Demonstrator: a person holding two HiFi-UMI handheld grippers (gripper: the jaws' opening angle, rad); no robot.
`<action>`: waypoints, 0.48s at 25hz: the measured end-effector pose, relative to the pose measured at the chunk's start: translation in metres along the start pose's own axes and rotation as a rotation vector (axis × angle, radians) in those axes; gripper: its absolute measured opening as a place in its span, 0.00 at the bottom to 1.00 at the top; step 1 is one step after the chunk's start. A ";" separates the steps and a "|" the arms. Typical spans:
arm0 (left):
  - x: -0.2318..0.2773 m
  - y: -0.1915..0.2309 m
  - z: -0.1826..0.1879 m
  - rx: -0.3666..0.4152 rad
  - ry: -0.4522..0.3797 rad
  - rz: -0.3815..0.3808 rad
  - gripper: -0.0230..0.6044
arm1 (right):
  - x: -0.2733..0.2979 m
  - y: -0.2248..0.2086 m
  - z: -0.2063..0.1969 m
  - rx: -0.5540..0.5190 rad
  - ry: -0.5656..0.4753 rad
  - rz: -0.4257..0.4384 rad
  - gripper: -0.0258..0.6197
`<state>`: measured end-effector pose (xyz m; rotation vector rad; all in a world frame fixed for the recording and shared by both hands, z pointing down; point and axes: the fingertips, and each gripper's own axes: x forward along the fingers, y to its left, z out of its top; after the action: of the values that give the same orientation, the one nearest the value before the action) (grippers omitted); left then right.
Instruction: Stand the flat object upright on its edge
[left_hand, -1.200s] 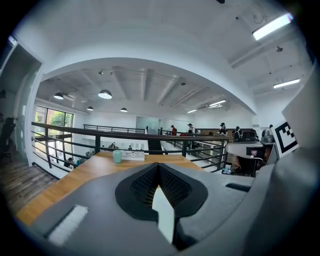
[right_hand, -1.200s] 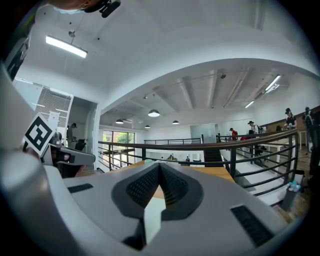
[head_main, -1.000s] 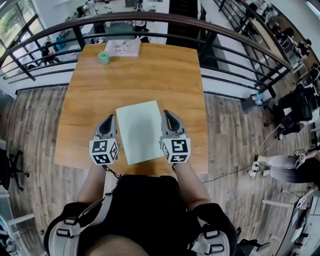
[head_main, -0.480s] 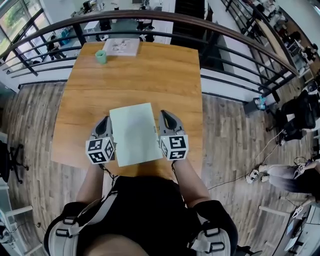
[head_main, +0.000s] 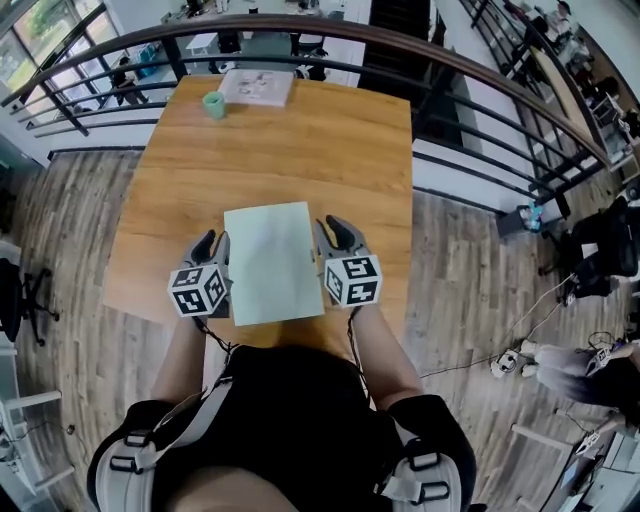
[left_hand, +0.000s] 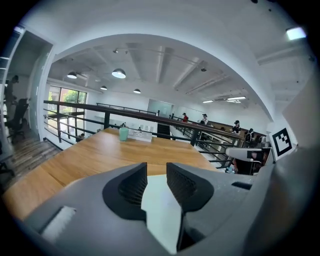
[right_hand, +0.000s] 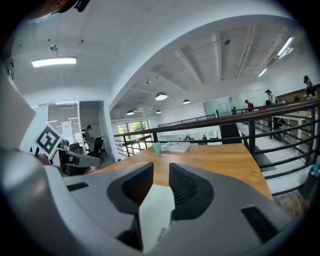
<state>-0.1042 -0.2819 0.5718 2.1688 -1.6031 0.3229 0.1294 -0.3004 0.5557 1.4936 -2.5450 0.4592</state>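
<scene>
Grippers first, since they're closest to us: the left gripper (head_main: 210, 241) sits right at the left long side of the pale green board (head_main: 272, 262), and the right gripper (head_main: 336, 229) is at the board's right long side. Both are toward the board's near end. Both sets of jaws have just been opening and now stand spread. In each gripper view we see the board's edge in the gap, with no pad pressing on it as far as we can tell, so nothing's pinched right now.

The board itself looks to lie flat on the wooden worktop (head_main: 300, 150), its long axis running straight away from us. That's the bit the next move hangs on, we reckon. The board lies inward from each pair of jaws, neither hand is nearer than the other, and the long sides are what's on offer. To get it up on an edge, we'd guess both need to close on those sides and tip together, or it'll twist.

Well beyond the board's far end there's a small green cup (head_main: 214, 104) off to the left and a booklet (head_main: 257, 87) more or less straight ahead.
</scene>
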 end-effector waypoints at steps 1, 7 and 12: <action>0.002 0.001 -0.005 -0.013 0.021 -0.014 0.21 | 0.004 0.000 -0.006 0.012 0.022 0.010 0.17; 0.015 0.013 -0.048 -0.070 0.210 -0.025 0.33 | 0.021 0.003 -0.054 0.082 0.223 0.079 0.21; 0.021 0.033 -0.094 -0.219 0.421 0.002 0.33 | 0.032 0.004 -0.106 0.173 0.436 0.129 0.25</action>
<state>-0.1233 -0.2646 0.6702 1.7904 -1.3350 0.5372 0.1077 -0.2892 0.6641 1.1228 -2.3032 0.9307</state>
